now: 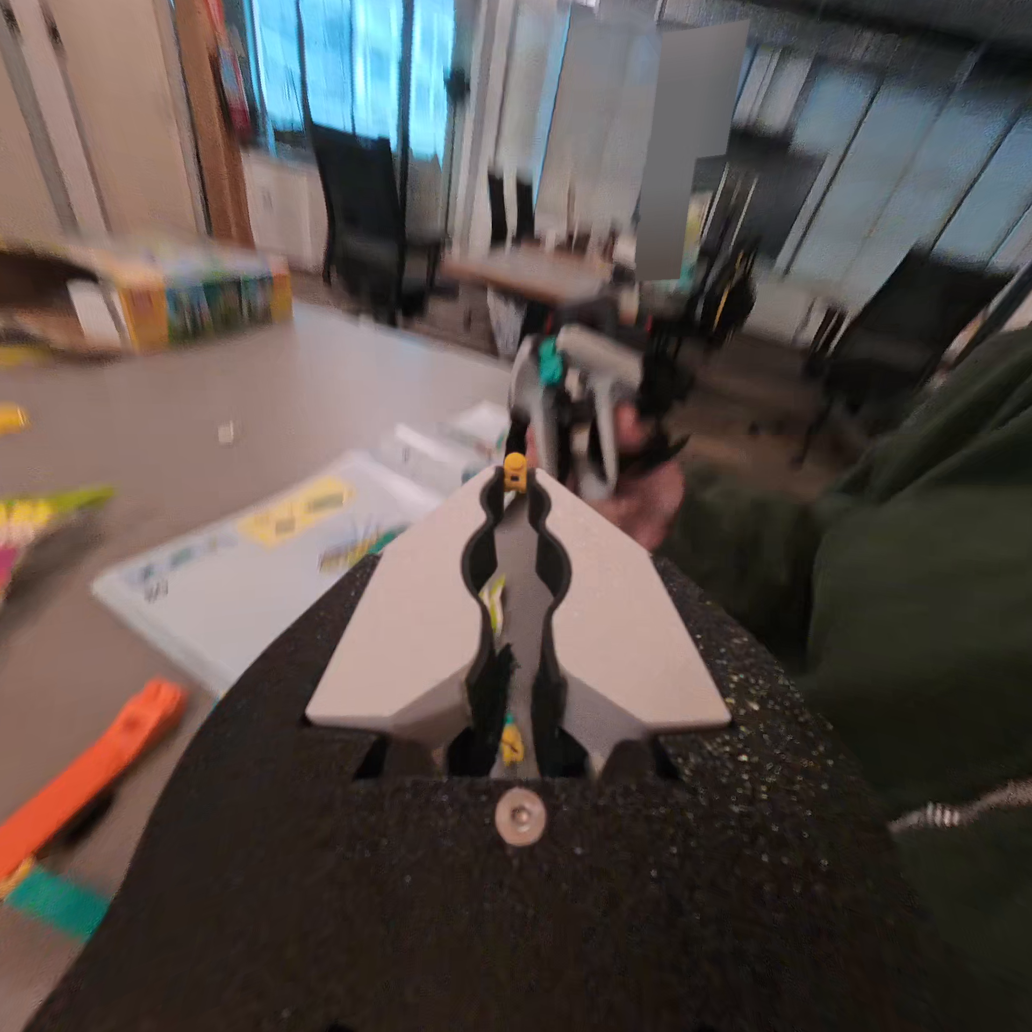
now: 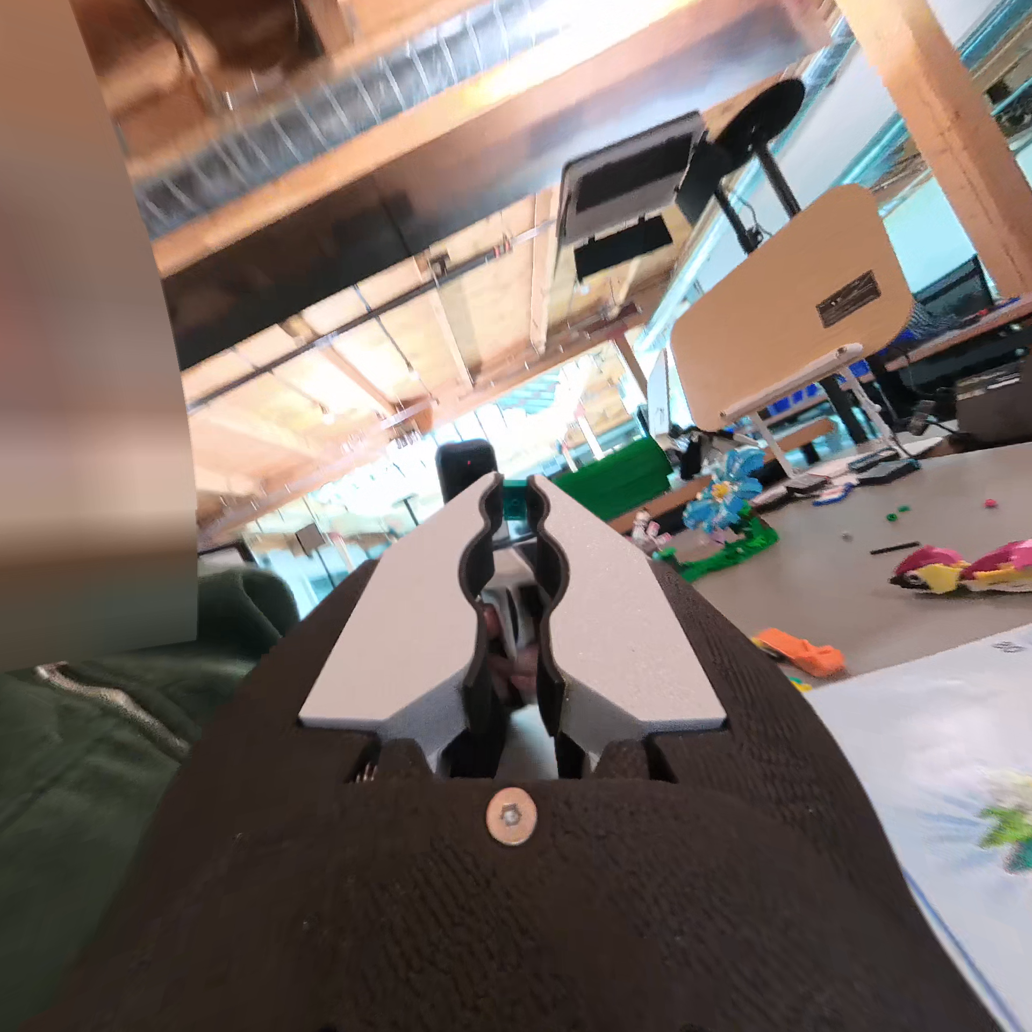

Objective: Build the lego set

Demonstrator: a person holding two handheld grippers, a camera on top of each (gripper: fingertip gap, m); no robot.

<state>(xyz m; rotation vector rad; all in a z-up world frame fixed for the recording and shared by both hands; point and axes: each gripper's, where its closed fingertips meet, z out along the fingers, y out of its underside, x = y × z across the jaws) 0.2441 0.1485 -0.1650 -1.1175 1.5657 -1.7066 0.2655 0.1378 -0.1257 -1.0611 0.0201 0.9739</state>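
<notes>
My left gripper (image 1: 514, 481) is shut on a small yellow lego piece (image 1: 514, 469) at its tips, held up above the table. My right gripper (image 2: 514, 502) is shut on a small teal lego piece (image 2: 514, 505) and is raised, pointing toward the ceiling. The right gripper also shows in the left wrist view (image 1: 550, 391), blurred, with the teal piece (image 1: 550, 366) at its tips, just beyond the yellow piece. The instruction booklet (image 1: 251, 564) lies open on the grey table (image 1: 307, 391) below.
An orange brick separator (image 1: 100, 765) lies at the left, also in the right wrist view (image 2: 804, 656). A blue lego flower on a green base (image 2: 720, 519), a pink and yellow lego model (image 2: 960, 575) and loose pieces sit on the table. A lego box (image 1: 195, 301) stands at the back left. A person's green sleeve (image 1: 893, 586) is on the right. Across from one pair of fingers to the other is roughly 5 cm.
</notes>
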